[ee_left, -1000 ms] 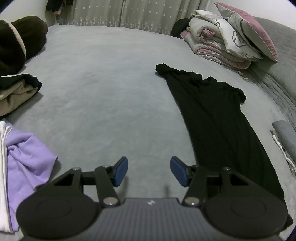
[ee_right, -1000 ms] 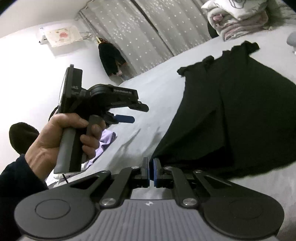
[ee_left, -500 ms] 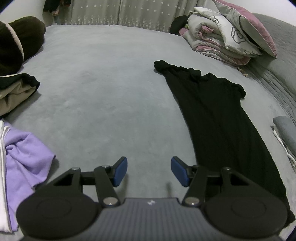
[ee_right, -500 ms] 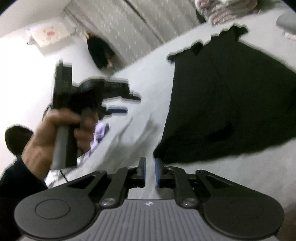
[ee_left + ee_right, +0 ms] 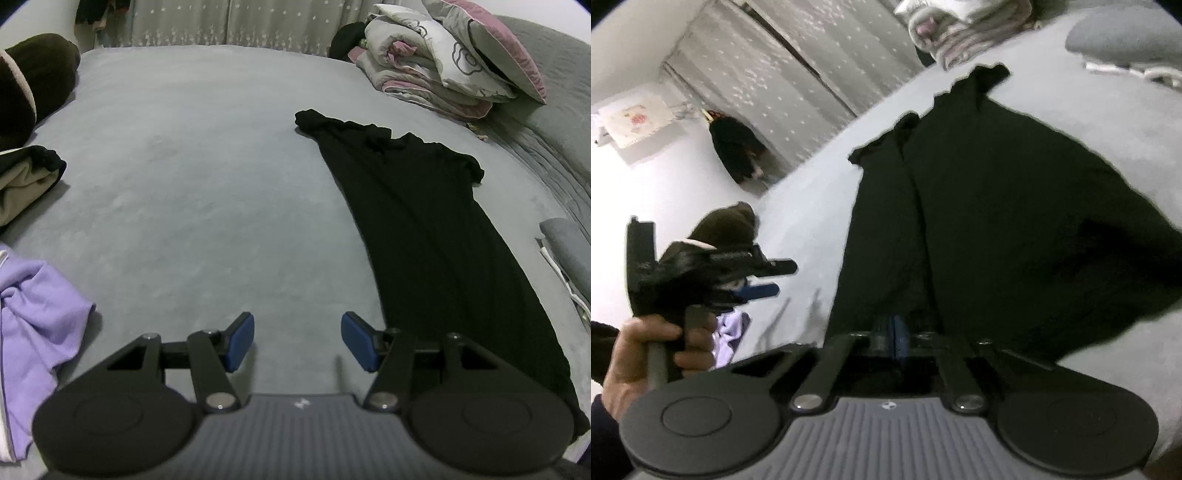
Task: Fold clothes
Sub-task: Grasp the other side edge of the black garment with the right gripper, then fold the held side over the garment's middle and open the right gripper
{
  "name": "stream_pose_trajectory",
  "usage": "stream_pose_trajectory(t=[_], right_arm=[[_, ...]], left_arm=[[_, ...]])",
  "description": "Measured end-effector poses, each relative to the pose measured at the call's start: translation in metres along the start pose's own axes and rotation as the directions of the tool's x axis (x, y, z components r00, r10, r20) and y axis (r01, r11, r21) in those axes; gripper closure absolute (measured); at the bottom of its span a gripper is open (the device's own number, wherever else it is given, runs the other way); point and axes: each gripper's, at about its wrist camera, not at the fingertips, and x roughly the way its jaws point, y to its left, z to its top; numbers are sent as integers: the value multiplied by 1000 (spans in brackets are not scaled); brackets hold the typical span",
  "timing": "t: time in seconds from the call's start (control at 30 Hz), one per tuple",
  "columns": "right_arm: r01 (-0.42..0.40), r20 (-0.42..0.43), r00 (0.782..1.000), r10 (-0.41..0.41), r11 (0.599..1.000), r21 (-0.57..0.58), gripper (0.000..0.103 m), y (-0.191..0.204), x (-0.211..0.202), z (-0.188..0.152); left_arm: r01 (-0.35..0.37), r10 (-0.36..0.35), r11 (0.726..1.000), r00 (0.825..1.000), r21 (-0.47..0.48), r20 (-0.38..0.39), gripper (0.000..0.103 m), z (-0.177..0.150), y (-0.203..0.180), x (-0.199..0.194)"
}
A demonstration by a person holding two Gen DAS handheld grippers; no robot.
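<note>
Right jaws: the right gripper [image 5: 894, 332] has just been closing and its blue pads now stand together, with the near hem of the black dress [image 5: 997, 206] apparently pinched between them; dark cloth surrounds the pads, so how deep the bite goes I cannot tell.
Left jaws: the left gripper [image 5: 297, 341] stands about half open with nothing between the pads, hovering over bare bed [image 5: 203, 166] just left of the dress's near edge.
Left hand: the hand [image 5: 646, 350] holds its gripper's handle, well to the side of the cloth.
Dress: it lies lengthwise on the bed, sleeves and neckline at the far end, one long side seemingly already doubled over.
Around: a purple garment [image 5: 33, 314] at the near left, a pile of bedding [image 5: 443, 70] at the far right.
Risk, thin grip: if only one layer is caught, lifting may peel the doubled side apart.
Risk, one-sided pull: with the left jaws empty, the hem could skew and drag the dress into wrinkles.
Risk, slip: thin fabric may slide out of the pads if tugged fast.
</note>
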Motion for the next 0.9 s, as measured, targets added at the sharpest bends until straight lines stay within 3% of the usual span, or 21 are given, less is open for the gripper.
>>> stream_pose_trajectory(t=[0.17, 0.2, 0.27, 0.33, 0.37, 0.43, 0.47, 0.57, 0.6, 0.63, 0.73, 0.83, 0.9], right_arm=[[-133, 40, 991, 128, 974, 181, 98, -7, -27, 1], [-131, 32, 991, 127, 970, 203, 98, -9, -26, -1], [-40, -4, 999, 41, 984, 172, 98, -10, -18, 0], [58, -28, 998, -55, 987, 151, 90, -14, -9, 3], [65, -26, 998, -62, 990, 122, 86, -14, -7, 5], [69, -13, 998, -68, 996, 61, 60, -10, -3, 6], [66, -2, 998, -66, 997, 29, 60, -6, -2, 7], [65, -6, 998, -66, 995, -79, 65, 7, 6, 4], [77, -17, 997, -80, 991, -112, 91, 10, 9, 2], [79, -28, 996, -83, 990, -119, 97, 11, 11, 0], [18, -22, 1000, -19, 999, -32, 97, 2, 2, -1], [-169, 38, 986, 165, 968, 185, 97, -15, -15, 8], [-177, 47, 984, 171, 954, 243, 97, -24, -18, 13]], left_arm=[[3, -3, 1000, 1000, -3, -2, 49, 1, 1, 0], [2, -2, 1000, 1000, -1, -2, 49, 2, 1, 1], [3, -3, 1000, 1000, 2, -4, 49, 2, -1, 2], [6, -6, 1000, 1000, 5, -6, 49, 0, -1, 2], [7, -7, 1000, 1000, 6, -6, 48, 0, -1, 2], [10, -10, 1000, 1000, 7, -8, 47, -1, -2, 1], [16, -16, 1000, 1000, 3, -12, 47, -1, -2, 1], [59, -59, 998, 998, -6, -28, 47, -4, -7, -1], [82, -82, 997, 996, 0, -34, 47, -6, -9, -2], [105, -105, 994, 994, 6, -41, 47, -9, -13, -4], [170, -167, 985, 982, 29, -89, 47, -23, -26, -6], [208, -200, 977, 972, 55, -123, 50, -35, -38, -9], [213, -201, 974, 970, 81, -135, 51, -43, -47, -10]])
